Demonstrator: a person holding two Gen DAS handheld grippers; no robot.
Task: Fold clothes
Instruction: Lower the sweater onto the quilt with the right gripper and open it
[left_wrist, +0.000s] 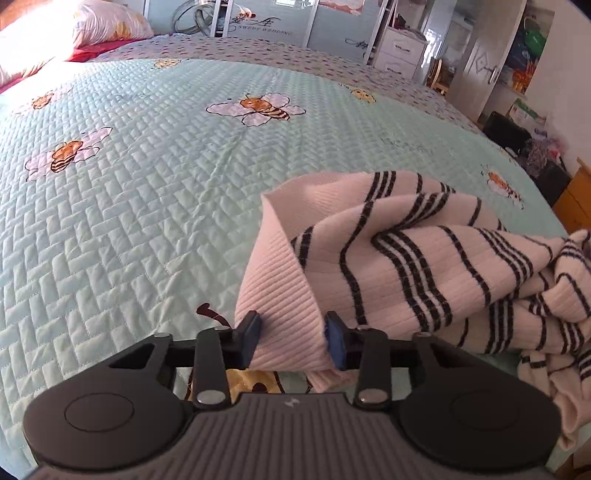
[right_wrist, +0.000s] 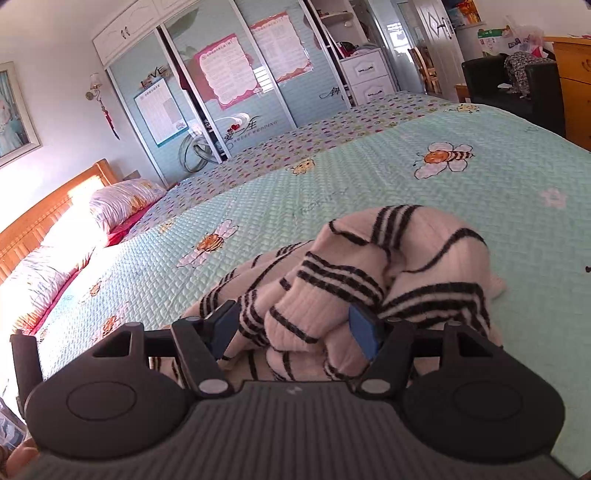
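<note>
A plain band of the striped sweater (left_wrist: 388, 258) is clasped between the pads of the left gripper (left_wrist: 293, 338). The right gripper (right_wrist: 295, 332) is spread wide around bunched folds; contact cannot be judged. The sweater is heaped on a green quilt (left_wrist: 129, 206) with bees. Wardrobe doors (right_wrist: 221, 92) are seen behind; the sweater's far edge is cut off.

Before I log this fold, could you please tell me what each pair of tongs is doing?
Left tongs: closed on the plain ribbed edge of the striped sweater.
Right tongs: open around a bunched fold of it.
</note>
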